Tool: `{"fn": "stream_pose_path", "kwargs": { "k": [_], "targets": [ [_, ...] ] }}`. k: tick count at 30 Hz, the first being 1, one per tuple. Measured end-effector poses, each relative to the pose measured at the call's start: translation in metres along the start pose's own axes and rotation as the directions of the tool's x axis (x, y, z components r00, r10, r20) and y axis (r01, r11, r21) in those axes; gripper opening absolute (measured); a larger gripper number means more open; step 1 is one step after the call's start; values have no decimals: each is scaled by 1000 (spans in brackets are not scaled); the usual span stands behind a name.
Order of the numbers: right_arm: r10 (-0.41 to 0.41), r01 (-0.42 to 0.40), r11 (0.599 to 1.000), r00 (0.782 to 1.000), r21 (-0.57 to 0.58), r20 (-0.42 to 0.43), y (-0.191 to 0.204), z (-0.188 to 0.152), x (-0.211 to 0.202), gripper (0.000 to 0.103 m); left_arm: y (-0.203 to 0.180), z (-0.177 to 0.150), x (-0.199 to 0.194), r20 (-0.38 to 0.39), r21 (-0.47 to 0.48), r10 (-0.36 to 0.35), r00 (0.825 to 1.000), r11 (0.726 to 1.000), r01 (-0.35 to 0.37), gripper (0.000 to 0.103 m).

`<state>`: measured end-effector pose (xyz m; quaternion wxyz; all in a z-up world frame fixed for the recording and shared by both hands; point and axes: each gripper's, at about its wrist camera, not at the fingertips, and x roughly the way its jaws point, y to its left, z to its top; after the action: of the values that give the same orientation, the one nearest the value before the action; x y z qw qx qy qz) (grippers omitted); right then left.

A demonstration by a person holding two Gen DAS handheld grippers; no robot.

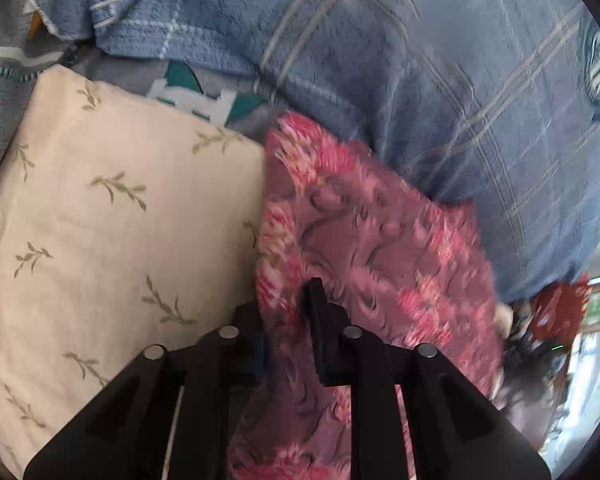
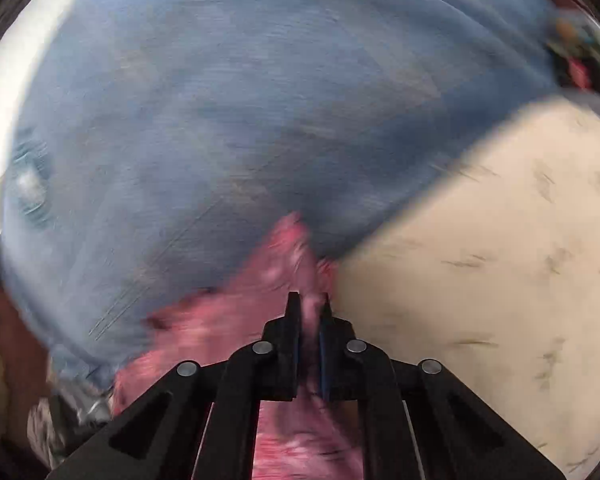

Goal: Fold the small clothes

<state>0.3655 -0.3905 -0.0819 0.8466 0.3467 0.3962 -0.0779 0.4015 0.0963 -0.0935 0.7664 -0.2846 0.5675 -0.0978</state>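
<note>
A small pink cloth with a red flower pattern [image 1: 380,240] hangs over the seam between a cream sheet and a blue blanket. My left gripper [image 1: 284,300] is shut on its near edge; the cloth wraps over the left finger and the right finger [image 1: 316,296] shows on top. The right wrist view is blurred. There the same pink cloth [image 2: 228,320] runs up between the two fingers of my right gripper [image 2: 310,302], which is shut on it.
The cream sheet with green leaf sprigs [image 1: 100,220] [image 2: 500,260] lies flat beside the cloth. A bulky blue checked blanket [image 1: 420,80] [image 2: 220,120] is heaped behind it. Grey and teal patterned bedding [image 1: 204,96] shows between them, and dark red clutter [image 1: 560,308] lies at the right edge.
</note>
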Motion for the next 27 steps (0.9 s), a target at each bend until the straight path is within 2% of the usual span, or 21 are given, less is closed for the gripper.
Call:
{"fn": "stream_pose_path", "kwargs": {
  "k": [1,2,3,5,7,8,9,10,11,13,14,15,16,17,18,20,21,22,23,25,27],
  "targets": [
    [-72,73,997,996,30,-48,-12,-2,10,0,2,1,-3,-12,-23,-2,1000,1000,2,16],
    [-43,47,997,998,64,-52,-23,-5,9,0,5,0,-11,-12,-41,-14,1000,999,13,16],
    [-13,16,993,1000,114,-21,-32,-7,-4,10,5,-2,-19,-2,-35,-24,1000,999,23,16],
    [1,-7,989,999,145,41,-35,-13,-31,10,-3,-10,-39,25,18,-42,999,999,42,16],
    [99,-103,993,992,59,79,-23,-23,-57,10,-19,-25,-54,49,85,-77,996,994,73,18],
    [128,-129,992,988,5,89,-14,-31,-68,14,-29,-37,-60,57,132,-96,994,987,88,21],
    [150,-146,988,984,-46,93,-5,-41,-77,23,-36,-44,-60,61,165,-96,993,983,85,31],
    [162,-155,984,982,-83,93,2,-51,-80,28,-45,-55,-55,63,204,-79,995,977,64,44],
    [158,-146,982,984,-121,88,9,-59,-81,38,-55,-67,-45,62,245,-36,997,969,19,48],
    [68,-60,979,997,-195,32,17,-81,-62,45,-60,-83,-18,23,287,52,998,956,-57,48],
    [5,-10,979,1000,-204,-24,16,-90,-45,46,-63,-92,-9,36,320,100,994,941,-106,47],
    [-7,7,973,1000,-230,4,14,-101,-43,45,-67,-97,-12,81,355,121,989,924,-142,47],
    [-9,25,967,998,-253,64,15,-107,-51,45,-73,-101,-15,93,382,146,985,908,-171,47],
    [-45,54,968,998,-244,42,18,-108,-52,45,-76,-102,-21,69,387,151,986,907,-165,47],
    [-73,79,971,997,-226,36,22,-109,-57,47,-75,-101,-28,50,374,126,991,917,-135,47],
    [-3,14,977,999,-214,51,33,-115,-82,47,-67,-96,-51,57,328,70,996,941,-85,47],
    [55,-41,973,997,-227,58,42,-124,-94,47,-67,-96,-58,82,309,62,995,947,-84,48],
    [79,-62,968,995,-241,61,47,-130,-101,49,-61,-95,-66,106,288,58,993,954,-86,48],
    [103,-85,962,993,-259,58,56,-140,-106,55,-52,-93,-71,110,255,61,992,963,-88,49],
    [130,-115,954,991,-278,36,71,-162,-104,64,-36,-90,-63,57,203,61,997,977,-71,50],
    [92,-96,946,995,-309,-26,85,-187,-80,69,-19,-97,-44,-28,167,91,995,982,-85,49]
  ]
}}
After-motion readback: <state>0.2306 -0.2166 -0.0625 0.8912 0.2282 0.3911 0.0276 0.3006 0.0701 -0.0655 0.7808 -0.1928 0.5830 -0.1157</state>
